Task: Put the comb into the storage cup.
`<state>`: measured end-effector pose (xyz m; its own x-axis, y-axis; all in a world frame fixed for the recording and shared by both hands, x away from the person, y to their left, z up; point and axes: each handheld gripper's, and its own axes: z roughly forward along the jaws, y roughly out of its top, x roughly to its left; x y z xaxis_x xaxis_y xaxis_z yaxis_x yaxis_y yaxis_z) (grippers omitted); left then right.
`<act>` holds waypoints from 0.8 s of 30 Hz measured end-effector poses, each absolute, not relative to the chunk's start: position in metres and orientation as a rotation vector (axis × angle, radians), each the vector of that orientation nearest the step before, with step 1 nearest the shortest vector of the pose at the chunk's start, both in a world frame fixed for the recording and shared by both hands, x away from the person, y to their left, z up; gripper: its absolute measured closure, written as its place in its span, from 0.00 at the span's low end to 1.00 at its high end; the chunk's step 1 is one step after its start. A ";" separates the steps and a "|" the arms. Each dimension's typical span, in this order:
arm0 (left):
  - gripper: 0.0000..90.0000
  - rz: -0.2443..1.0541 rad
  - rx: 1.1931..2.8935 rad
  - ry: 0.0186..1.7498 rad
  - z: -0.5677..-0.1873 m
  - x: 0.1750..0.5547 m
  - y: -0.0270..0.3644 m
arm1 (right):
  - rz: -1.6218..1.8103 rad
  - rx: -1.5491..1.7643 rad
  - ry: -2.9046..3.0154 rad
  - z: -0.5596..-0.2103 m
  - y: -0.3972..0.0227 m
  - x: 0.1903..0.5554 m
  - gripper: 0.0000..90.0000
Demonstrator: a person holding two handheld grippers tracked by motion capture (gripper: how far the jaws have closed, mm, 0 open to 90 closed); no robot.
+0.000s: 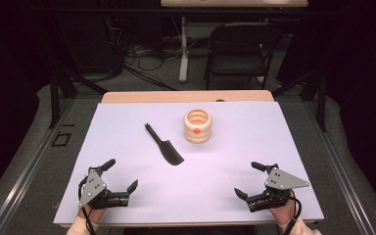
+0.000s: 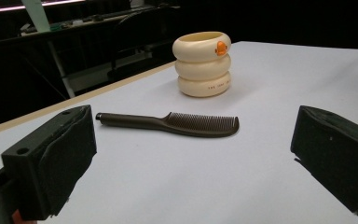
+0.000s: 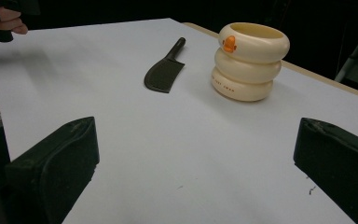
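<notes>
On the white tabletop (image 1: 127, 127), a dark comb (image 1: 165, 146) lies flat near the middle, its round handle pointing toward the far left and its broad toothed end toward the person. Just to its right and slightly farther back stands a cream holder (image 1: 198, 127) shaped like three stacked rings, open at the top, with a small orange duck-like mark on its upper ring; comb and holder are near each other but apart. From the left claw's camera, the comb (image 2: 172, 123) lies crosswise with its teeth facing the holder (image 2: 203, 64) behind it.

Both claws sit at the near edge of the tabletop, well apart from each other and from the comb. At the near left, the left claw (image 1: 122, 176) is held with its jaws spread wide and nothing between them. At the near right, the right claw (image 1: 248, 180) is likewise spread wide and holds nothing. Beyond the tabletop's far edge, a dark folding chair (image 1: 240, 49) stands on the floor.
</notes>
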<state>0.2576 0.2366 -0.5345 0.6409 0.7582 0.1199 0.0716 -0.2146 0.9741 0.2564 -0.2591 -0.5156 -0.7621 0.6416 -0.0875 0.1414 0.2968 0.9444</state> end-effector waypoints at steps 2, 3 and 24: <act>0.00 0.734 1.692 0.689 -0.535 0.258 0.237 | 1.471 0.697 2.120 -0.516 -0.259 0.256 0.00; 0.00 0.734 1.692 0.689 -0.535 0.258 0.237 | 1.471 0.697 2.120 -0.516 -0.259 0.256 0.00; 0.00 0.736 1.729 0.728 -0.535 0.276 0.228 | 1.457 0.688 2.144 -0.517 -0.257 0.261 0.00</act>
<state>0.2757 0.2284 -0.5350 0.6229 0.7728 0.1221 0.1134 -0.2436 0.9632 0.2613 -0.2566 -0.5173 -0.7713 0.6300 -0.0904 0.1480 0.3158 0.9372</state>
